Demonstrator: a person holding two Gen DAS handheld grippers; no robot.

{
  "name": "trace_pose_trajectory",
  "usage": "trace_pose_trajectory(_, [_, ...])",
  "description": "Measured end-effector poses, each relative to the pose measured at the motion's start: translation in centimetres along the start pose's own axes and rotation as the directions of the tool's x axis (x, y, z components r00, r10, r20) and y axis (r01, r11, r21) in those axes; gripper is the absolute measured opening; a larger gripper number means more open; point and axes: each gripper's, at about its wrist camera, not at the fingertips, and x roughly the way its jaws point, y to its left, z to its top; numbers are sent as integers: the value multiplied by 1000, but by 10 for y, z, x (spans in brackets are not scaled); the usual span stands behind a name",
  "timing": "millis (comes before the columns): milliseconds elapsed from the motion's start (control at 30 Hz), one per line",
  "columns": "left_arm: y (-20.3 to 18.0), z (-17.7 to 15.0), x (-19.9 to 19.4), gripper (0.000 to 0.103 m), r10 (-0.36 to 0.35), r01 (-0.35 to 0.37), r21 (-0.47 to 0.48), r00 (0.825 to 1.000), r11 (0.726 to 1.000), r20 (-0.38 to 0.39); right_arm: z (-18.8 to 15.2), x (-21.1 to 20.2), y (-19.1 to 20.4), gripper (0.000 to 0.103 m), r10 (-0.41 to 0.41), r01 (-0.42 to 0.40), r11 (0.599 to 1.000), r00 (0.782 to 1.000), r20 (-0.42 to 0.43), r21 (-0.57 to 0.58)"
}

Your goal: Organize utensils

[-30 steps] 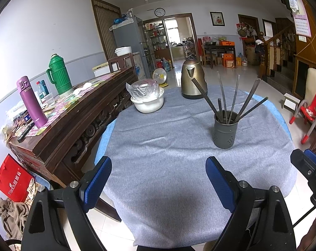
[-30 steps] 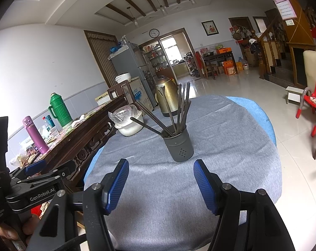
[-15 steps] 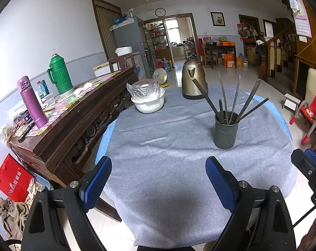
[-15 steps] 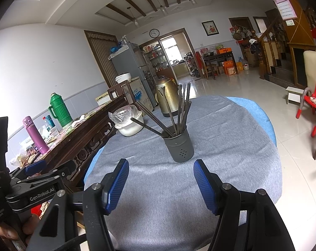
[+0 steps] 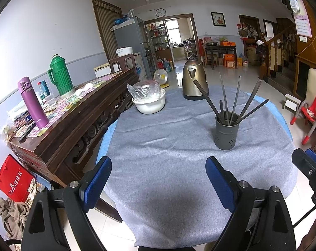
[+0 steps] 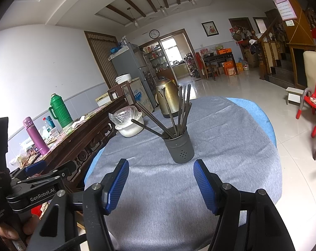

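No change over last second: both views static. Left fingers (image 5: 158,185) apart, empty. Right fingers (image 6: 161,185) apart, empty. Utensils (image 6: 179,108) upright in holder (image 6: 179,145), frame centre, on tabletop (image 6: 220,146). Organizing likely complete.

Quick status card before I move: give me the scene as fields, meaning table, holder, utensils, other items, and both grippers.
table: round, grey cloth
holder: dark grey perforated cup, upright, right of table centre
utensils: dark sticks, all in the holder, fanned out
far side: brass kettle; white bowl with plastic over it
left gripper: jaws open, empty, at near edge
right gripper: jaws open, empty, aimed at holder
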Motion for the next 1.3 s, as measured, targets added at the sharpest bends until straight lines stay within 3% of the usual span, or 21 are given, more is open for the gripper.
trace_pose_trajectory(767, [0, -2, 1, 91, 2, -2, -5, 1000, 1000, -8, 0, 0, 0, 68, -2, 2, 1000, 1000, 3, -6])
trace_pose_trajectory(1300, [-4, 24, 12, 91, -12, 12, -5, 1000, 1000, -5, 36, 9, 2, 68, -34, 36, 998, 999, 37, -47])
